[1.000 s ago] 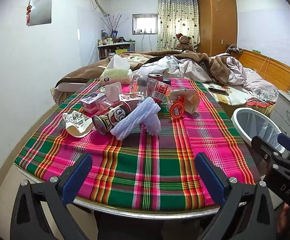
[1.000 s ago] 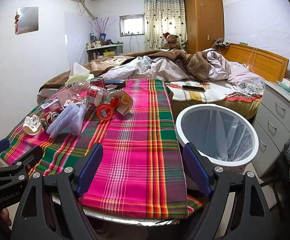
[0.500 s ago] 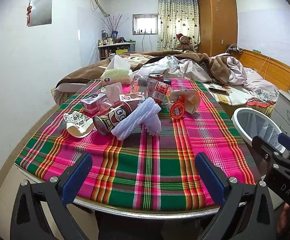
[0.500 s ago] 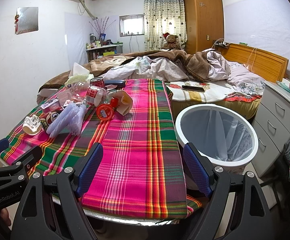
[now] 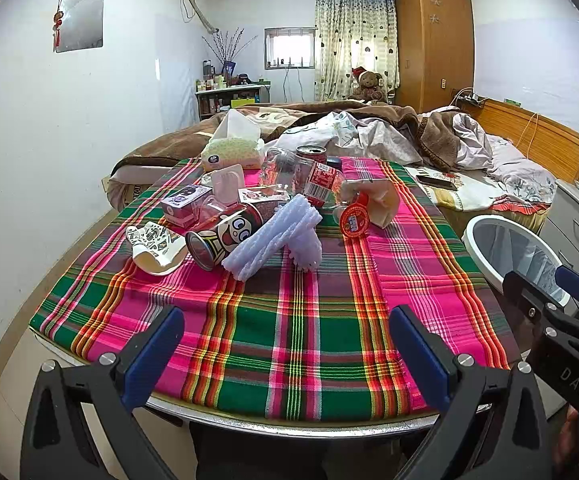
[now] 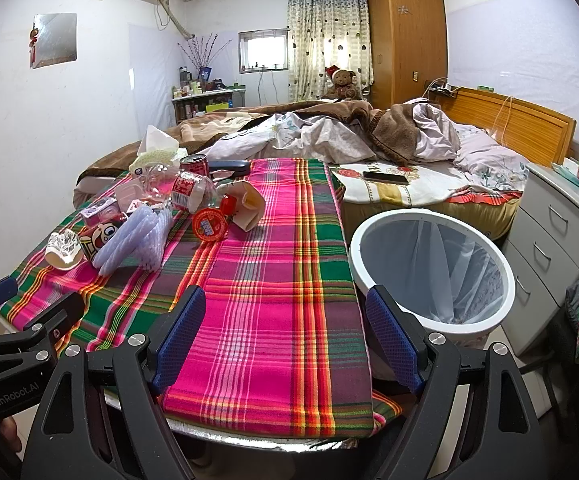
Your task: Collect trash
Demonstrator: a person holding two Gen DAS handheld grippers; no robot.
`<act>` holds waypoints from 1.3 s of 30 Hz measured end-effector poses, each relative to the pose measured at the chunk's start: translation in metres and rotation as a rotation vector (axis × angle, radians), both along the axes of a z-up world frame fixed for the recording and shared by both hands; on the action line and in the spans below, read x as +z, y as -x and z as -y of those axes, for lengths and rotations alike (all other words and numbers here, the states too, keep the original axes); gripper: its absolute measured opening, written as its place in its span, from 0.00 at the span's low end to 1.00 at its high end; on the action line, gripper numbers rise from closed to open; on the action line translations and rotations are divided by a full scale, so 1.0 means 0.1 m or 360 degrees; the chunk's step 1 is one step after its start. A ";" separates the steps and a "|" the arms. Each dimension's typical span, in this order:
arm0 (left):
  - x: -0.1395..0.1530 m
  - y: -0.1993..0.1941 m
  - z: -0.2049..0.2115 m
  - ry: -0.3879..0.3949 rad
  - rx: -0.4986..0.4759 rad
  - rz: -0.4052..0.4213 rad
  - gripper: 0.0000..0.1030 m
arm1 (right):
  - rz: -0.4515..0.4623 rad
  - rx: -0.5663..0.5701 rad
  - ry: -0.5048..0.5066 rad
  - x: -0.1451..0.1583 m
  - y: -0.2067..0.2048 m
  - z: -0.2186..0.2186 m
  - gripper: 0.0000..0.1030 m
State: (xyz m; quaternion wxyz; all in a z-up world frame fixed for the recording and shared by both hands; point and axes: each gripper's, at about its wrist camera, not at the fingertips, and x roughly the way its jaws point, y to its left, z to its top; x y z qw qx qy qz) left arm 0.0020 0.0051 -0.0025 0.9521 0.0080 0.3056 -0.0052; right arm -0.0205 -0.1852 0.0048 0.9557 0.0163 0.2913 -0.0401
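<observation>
A pile of trash lies at the far middle of the plaid-covered table [image 5: 289, 320]: a cartoon can [image 5: 225, 236] on its side, pale foam sheets [image 5: 273, 240], a white patterned cup [image 5: 155, 246], a red-capped bottle [image 5: 353, 220], a clear plastic bottle [image 5: 317, 180], small boxes and a soda can [image 5: 311, 154]. The pile also shows in the right wrist view, with the foam sheets [image 6: 133, 236] nearest. A white lined trash bin [image 6: 433, 272] stands right of the table. My left gripper [image 5: 285, 348] and right gripper [image 6: 285, 332] are open and empty over the near table edge.
A tissue box [image 5: 231, 148] sits at the table's far edge. An unmade bed [image 6: 349, 136] with a phone [image 6: 385, 177] lies behind the table. A drawer unit [image 6: 561, 236] stands right of the bin. A wall runs along the left.
</observation>
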 end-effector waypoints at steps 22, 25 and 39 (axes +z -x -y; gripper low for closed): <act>-0.12 -0.25 -0.39 0.0033 0.0012 -0.0100 1.00 | -0.0005 0.0138 -0.0099 -0.03 -0.34 0.05 0.81; -0.12 -0.38 -0.62 0.0002 0.0071 -0.0101 1.00 | 0.0016 0.0184 -0.0065 0.00 -0.55 0.01 0.81; -0.33 -1.20 -1.68 0.0109 0.0303 -0.0254 0.99 | -0.0169 0.0254 -0.0062 -0.18 -1.60 -0.07 0.79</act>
